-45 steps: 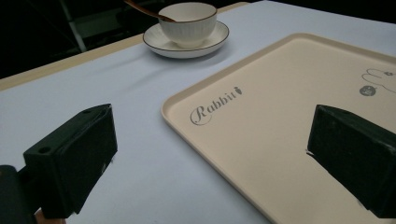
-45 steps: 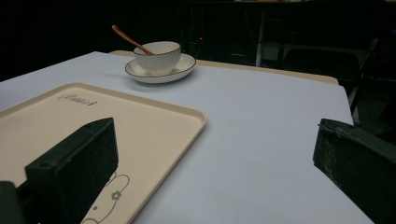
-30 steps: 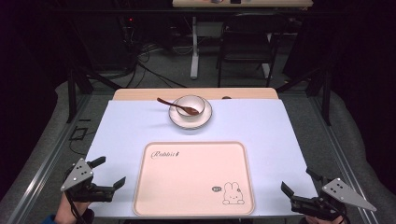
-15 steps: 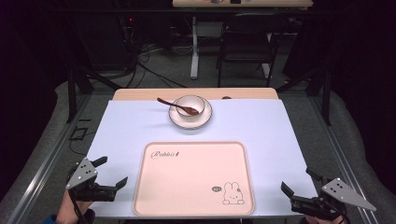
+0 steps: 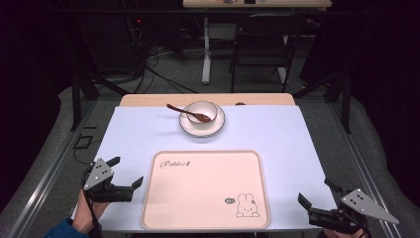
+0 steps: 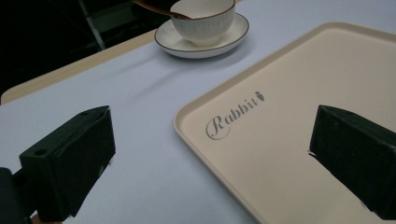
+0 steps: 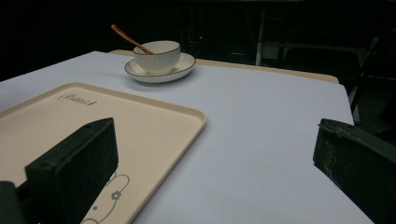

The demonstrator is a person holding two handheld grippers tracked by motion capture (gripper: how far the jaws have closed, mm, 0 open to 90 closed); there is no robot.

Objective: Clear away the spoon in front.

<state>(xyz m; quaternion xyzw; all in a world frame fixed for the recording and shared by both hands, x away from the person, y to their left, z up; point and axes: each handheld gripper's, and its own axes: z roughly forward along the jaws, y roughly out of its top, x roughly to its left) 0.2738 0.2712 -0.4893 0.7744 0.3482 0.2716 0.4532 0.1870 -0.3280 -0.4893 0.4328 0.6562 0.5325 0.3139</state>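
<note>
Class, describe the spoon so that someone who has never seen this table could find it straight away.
Start at the big cream tray near the table's front edge and look past it to the white saucer near the far edge. A white bowl sits on it, and the spoon rests in that bowl, handle sticking out to the left. It is the one brown, thin thing there.

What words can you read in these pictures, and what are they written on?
"Rabbit" with a little carrot after it, in curly letters at a corner of the cream tray.
A tiny speech bubble beside the rabbit drawing on the same tray: too small to read.
The bowl, saucer and spoon carry no words that I can see.
</note>
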